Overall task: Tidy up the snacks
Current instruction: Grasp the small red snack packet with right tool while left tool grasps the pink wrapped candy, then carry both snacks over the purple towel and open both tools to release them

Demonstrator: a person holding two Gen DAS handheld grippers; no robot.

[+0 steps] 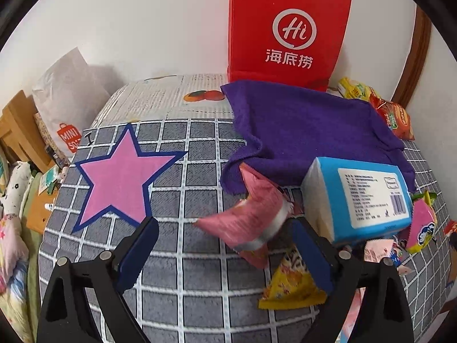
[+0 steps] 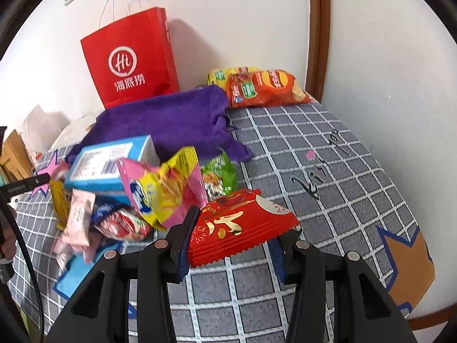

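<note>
Pinching red snack packet (image 2: 242, 225): right gripper (image 2: 232, 245); left gripper (image 1: 225, 245) wide, empty.

pink packet (image 1: 251, 214) blurred, tissue pack (image 2: 105, 168) blurred

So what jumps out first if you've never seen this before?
Probably the red paper bag standing against the wall at the back, with a purple towel spread in front of it. Nearer, a jumble of bright snack packets lies around a blue box, and the right gripper pinches a red packet in its fingers.
</note>
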